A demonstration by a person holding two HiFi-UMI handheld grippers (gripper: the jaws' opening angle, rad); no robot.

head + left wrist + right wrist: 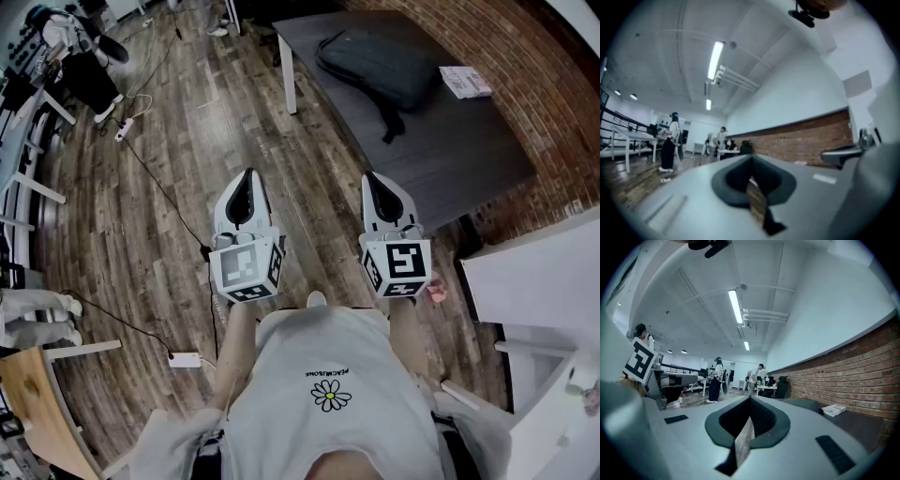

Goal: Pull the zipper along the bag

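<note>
The dark grey fabric backpack (375, 67) lies flat on the dark grey rectangular counter (469, 150) in the upper middle of the head view. One strap trails toward the counter's lower edge, and a white printed booklet (464, 82) sits near the bag at the upper right. Nothing touches the bag, so the zipper pull is not yet begun.

Lower in the frame, over the brown wood-plank floor (169, 150), the left gripper (247, 178) and the right gripper (374, 178) are held level and side by side, well apart from the counter. Each gripper's own view shows its jaws clenched together with nothing between them.

From here the likely trouble is the approach. Jaws that arrive clenched would only nudge the zipper tab aside rather than take it. The bag also lies loose, so pulling with one gripper while the other does not pin the fabric would probably drag the whole bag — perhaps into the booklet or toward the counter's edge.

The zipper track and its tab cannot be made out, nor whether the zipper is open or closed. In the right gripper view the bag is only a low dark hump beyond the jaws. The person's hands are mostly hidden under the marker cubes.
</note>
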